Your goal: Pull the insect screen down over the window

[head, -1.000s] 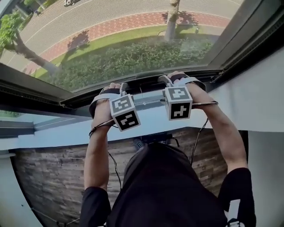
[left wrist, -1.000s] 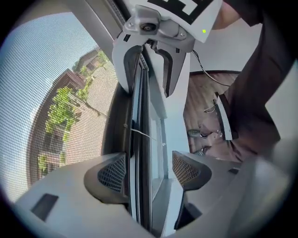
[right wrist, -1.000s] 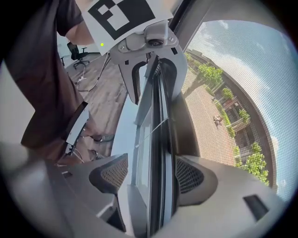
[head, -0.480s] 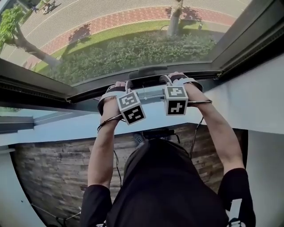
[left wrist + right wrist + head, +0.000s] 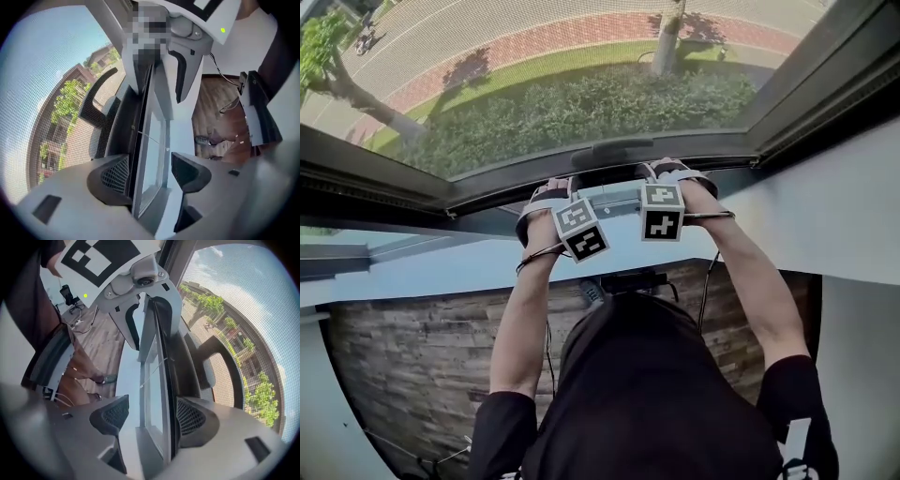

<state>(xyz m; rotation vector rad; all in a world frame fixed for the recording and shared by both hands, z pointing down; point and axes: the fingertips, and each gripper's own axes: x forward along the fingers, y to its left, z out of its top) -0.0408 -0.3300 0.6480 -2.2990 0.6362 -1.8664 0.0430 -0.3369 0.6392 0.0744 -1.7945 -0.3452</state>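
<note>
One insect screen (image 5: 534, 56) covered the window, its single bottom rail (image 5: 123, 126) down by the lower frame. Two grippers straddled that rail. The left gripper's (image 5: 150, 171) fingers were closing around it, and the right gripper's (image 5: 152, 416) fingers stood slightly apart.

both arms have stretched farther out, carrying the left gripper (image 5: 151, 171) and right gripper (image 5: 152, 416) toward the far window edge and closer to each other. the left fingers (image 5: 115, 174) are closing, with the screen bar (image 5: 149, 136) between them.
</note>
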